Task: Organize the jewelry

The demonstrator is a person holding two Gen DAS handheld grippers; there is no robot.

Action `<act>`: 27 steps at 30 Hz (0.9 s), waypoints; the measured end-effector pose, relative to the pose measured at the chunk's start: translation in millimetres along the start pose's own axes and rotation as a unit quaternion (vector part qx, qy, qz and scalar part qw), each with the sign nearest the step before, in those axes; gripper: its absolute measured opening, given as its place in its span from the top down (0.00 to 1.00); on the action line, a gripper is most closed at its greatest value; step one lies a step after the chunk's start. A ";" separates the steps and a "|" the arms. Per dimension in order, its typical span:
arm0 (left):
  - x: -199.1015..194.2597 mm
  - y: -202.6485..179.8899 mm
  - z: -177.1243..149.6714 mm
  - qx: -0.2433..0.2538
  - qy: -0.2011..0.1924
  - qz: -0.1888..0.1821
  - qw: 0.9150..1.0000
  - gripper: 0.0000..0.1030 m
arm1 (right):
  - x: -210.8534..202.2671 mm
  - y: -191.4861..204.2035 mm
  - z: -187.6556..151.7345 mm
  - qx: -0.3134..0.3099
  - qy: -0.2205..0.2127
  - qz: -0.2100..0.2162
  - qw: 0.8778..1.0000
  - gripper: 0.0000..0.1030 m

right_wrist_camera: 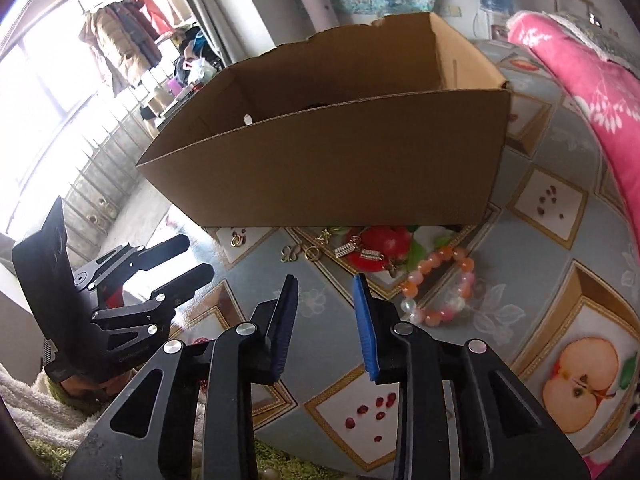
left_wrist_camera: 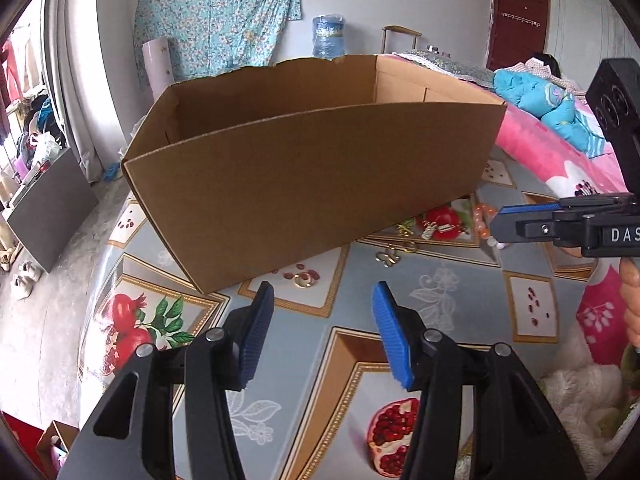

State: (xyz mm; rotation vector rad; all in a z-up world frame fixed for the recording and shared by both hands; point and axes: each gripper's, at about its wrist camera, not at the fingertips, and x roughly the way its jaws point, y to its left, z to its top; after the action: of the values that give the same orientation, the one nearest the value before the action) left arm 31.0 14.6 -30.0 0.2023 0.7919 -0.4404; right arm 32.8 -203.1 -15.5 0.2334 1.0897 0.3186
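An open cardboard box (left_wrist_camera: 312, 168) stands on the patterned tablecloth (left_wrist_camera: 440, 312). Along its near wall lie loose pieces of jewelry: a gold ring (left_wrist_camera: 303, 279), a gold butterfly piece (left_wrist_camera: 387, 257), rhinestone earrings (left_wrist_camera: 436, 231) and an orange-and-pink bead bracelet (right_wrist_camera: 440, 288). My left gripper (left_wrist_camera: 323, 292) hangs open just short of the gold ring, with nothing between its blue pads. My right gripper (right_wrist_camera: 325, 280) is also open and holds nothing. It hovers near the butterfly piece (right_wrist_camera: 290, 254), and the bracelet lies to its right. In the left wrist view the right gripper (left_wrist_camera: 498, 222) covers part of the bracelet.
A pink blanket (right_wrist_camera: 580, 80) and bedding rise beside the table on the right. The table's rounded edge (left_wrist_camera: 92, 300) drops to the floor on the left. A hand (left_wrist_camera: 632, 300) shows at the right edge, over white fluffy fabric (left_wrist_camera: 580, 392).
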 end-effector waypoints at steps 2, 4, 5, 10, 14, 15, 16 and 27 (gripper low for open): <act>3.3 3.7 -0.4 -0.003 0.002 0.001 1.000 0.51 | 10.4 8.4 5.1 -0.023 0.005 -0.004 1.000 0.78; 5.8 6.9 -0.9 -0.005 0.003 -0.001 1.000 0.51 | 20.1 13.0 9.8 -0.042 0.012 -0.008 0.999 0.79; 7.6 7.9 -0.9 -0.006 0.003 -0.003 1.000 0.51 | 26.1 14.6 12.3 -0.049 0.017 -0.010 0.999 0.79; 14.6 11.8 0.3 -0.005 0.005 -0.007 1.000 0.51 | 46.9 15.2 18.9 -0.064 0.036 -0.021 0.997 0.79; 20.3 14.9 1.5 -0.013 0.008 -0.014 1.000 0.51 | 57.0 17.7 22.8 -0.069 0.045 -0.028 0.996 0.79; 21.7 15.5 1.8 -0.013 0.009 -0.014 1.000 0.51 | 58.4 19.2 23.0 -0.074 0.045 -0.033 0.996 0.79; 23.2 15.9 1.9 -0.013 0.010 -0.014 1.000 0.51 | 59.9 21.5 23.0 -0.082 0.046 -0.039 0.995 0.79; 32.6 16.6 -0.9 -0.009 0.013 -0.012 1.000 0.51 | 67.4 41.4 20.3 -0.141 0.043 -0.087 0.985 0.86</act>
State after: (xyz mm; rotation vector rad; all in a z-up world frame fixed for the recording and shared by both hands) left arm 58.1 19.8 -54.0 0.1812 0.8238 -0.4543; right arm 73.8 -140.6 -48.3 -0.1296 1.1280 0.3243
